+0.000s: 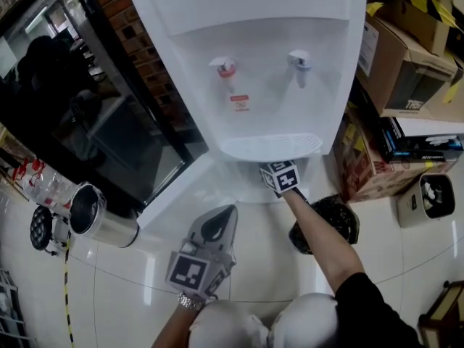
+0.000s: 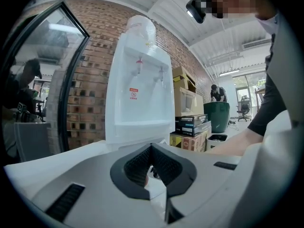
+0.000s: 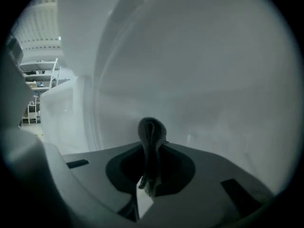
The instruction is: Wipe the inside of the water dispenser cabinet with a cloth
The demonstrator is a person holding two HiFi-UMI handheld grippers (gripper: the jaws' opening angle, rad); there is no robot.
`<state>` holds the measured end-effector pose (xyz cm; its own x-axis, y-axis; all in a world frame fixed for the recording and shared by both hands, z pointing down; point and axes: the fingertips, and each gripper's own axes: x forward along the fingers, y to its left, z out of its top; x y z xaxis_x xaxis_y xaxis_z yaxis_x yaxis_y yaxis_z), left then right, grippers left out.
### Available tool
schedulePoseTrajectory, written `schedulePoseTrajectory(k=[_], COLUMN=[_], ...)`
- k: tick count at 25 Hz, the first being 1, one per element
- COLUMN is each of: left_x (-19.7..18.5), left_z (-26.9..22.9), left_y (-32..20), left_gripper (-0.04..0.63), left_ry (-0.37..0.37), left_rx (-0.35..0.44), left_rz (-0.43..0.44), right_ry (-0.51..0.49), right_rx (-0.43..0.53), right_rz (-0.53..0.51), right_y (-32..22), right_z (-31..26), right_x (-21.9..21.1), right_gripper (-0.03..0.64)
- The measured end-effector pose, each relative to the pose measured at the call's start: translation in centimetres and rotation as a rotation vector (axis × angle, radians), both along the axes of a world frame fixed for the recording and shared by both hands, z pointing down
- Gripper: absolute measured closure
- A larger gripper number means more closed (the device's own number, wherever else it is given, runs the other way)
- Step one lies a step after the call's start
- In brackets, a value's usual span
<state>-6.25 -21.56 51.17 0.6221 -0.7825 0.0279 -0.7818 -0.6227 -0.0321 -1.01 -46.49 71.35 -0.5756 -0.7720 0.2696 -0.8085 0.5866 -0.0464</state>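
**A:** How many tools, and what is each doing?

**B:** Two; the left gripper (image 2: pixel 151 147) hangs outside, in front of the water dispenser (image 1: pixel 261 20), its jaws brought together on nothing; the right gripper (image 3: pixel 151 148) has its jaws pinched on one dark folded cloth (image 3: pixel 151 129), which sticks up past the tips.

**A:** And where is that cloth?

**B:** Inside the cabinet, below the drip tray (image 1: pixel 270 147), close to the pale curved inner wall (image 3: pixel 204 70); whether it touches the wall I cannot tell.

**A:** What else can be counted on the dispenser?

**B:** Two taps, one red (image 1: pixel 226 67) and one blue (image 1: pixel 298 60); one small red sticker (image 1: pixel 240 102) under the red tap; one cabinet door (image 1: pixel 177 194), swung open to the left.

**A:** What does each view give that the others lack?

**B:** The head view shows only the right tool's marker cube (image 1: pixel 280 176) and the forearm (image 1: pixel 319 238) reaching into the opening, never the cloth; only the right gripper view shows the cloth and the cabinet's inside. The head view alone shows one steel canister (image 1: pixel 98 212) on the floor to the left and a dark bin (image 1: pixel 332 222) beside the forearm. The left gripper view alone shows the bottle (image 2: pixel 141 27) on top of the dispenser, and one person (image 2: pixel 218 93) far off behind a green bin (image 2: pixel 217 117).
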Motion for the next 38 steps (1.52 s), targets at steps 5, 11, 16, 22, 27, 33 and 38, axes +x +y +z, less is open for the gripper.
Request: schedulePoseTrajectory(k=[5,11,16,22,27,33,38], left_x=[-0.4,-0.4,-1.0,0.9,0.7,-0.3,-1.7], left_z=[-0.6,-1.3,-1.6,-1.9,-2.1,-2.1,-2.2], left_y=[0.5,1.2,0.9,1.1,1.4,1.4,0.9], left_gripper=[0.594,0.594,0.594,0.594,0.594,0.594,0.594], left_ry=[-0.006,-0.002,0.017,0.044,0.015,-0.029,-0.038], left_rx=[0.019,0.019,0.035,0.050,0.058,0.069,0.067], left_rz=[-0.008,-0.002,-0.028,0.012,-0.001,-0.032,-0.081], right_ry=[0.101,0.193,0.099,0.137,0.207,0.240,0.248], right_rx=[-0.063,-0.209,-0.152,0.018,0.039,-0.092,-0.211], right_rz=[-0.053,-0.058,0.262,0.526,0.614,0.662,0.613], right_y=[0.7,4.1,4.4,6.1,7.0,6.8,7.7], right_z=[3.8,7.8,3.0,-4.1,-4.0,0.1,3.8], right_x=[-1.8,-3.2,3.7,9.9,12.3,14.3,13.4], right_gripper=[0.595,0.595,0.595,0.595,0.595,0.595,0.595])
